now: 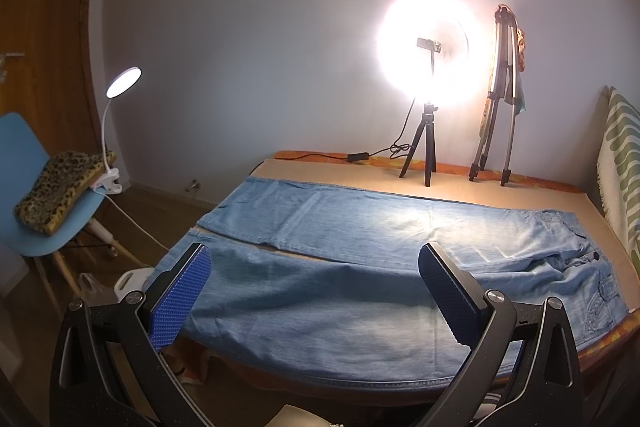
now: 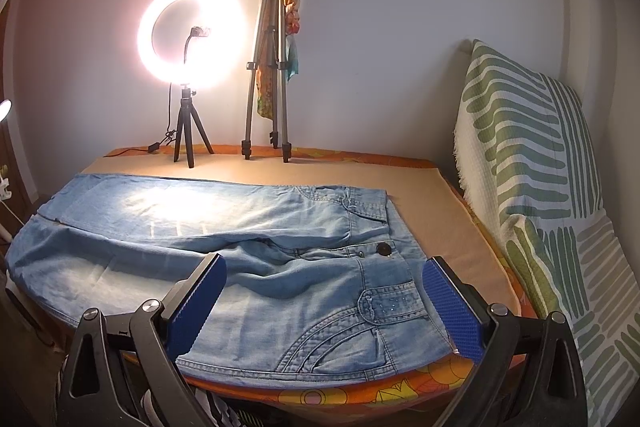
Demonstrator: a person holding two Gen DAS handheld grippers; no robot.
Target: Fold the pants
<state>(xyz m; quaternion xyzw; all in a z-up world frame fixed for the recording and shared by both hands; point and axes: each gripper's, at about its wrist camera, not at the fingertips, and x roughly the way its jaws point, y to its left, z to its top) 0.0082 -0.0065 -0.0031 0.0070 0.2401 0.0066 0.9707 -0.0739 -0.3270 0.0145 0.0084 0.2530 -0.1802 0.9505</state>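
**Jeans spread flat, both claws released above the near edge**

The jeans (image 1: 360, 267) (image 2: 224, 251) lie unfolded across a tan mat (image 1: 460, 187) (image 2: 420, 203) on a bed (image 2: 360, 393) with an orange patterned cover. The waistband is to the right and the two legs run to the left. The legs lie side by side, the near one reaching the near edge of the bed. A dark button (image 2: 384, 249) shows at the waist, and a stitched pocket (image 2: 392, 307) sits near the right end.

The left claw (image 1: 314, 295) hangs over the near leg, jaws spread wide, with nothing between its blue pads (image 1: 180, 299). The right claw (image 2: 324, 303) hangs over the waist and pocket area, also spread wide and holding nothing, its blue pads (image 2: 452, 311) on either side of the pocket. Whether either claw touches the cloth cannot be told.

At the far edge stands a lit ring light (image 1: 424, 47) (image 2: 192, 35) on a small tripod, with a taller folded tripod (image 1: 496, 99) (image 2: 268, 67) just right of it. A green-striped cushion (image 2: 532, 155) leans at the right. At the left, off the bed, a blue chair (image 1: 36, 187) carries a leopard-print cushion (image 1: 60, 187) and a clip lamp (image 1: 120, 83).
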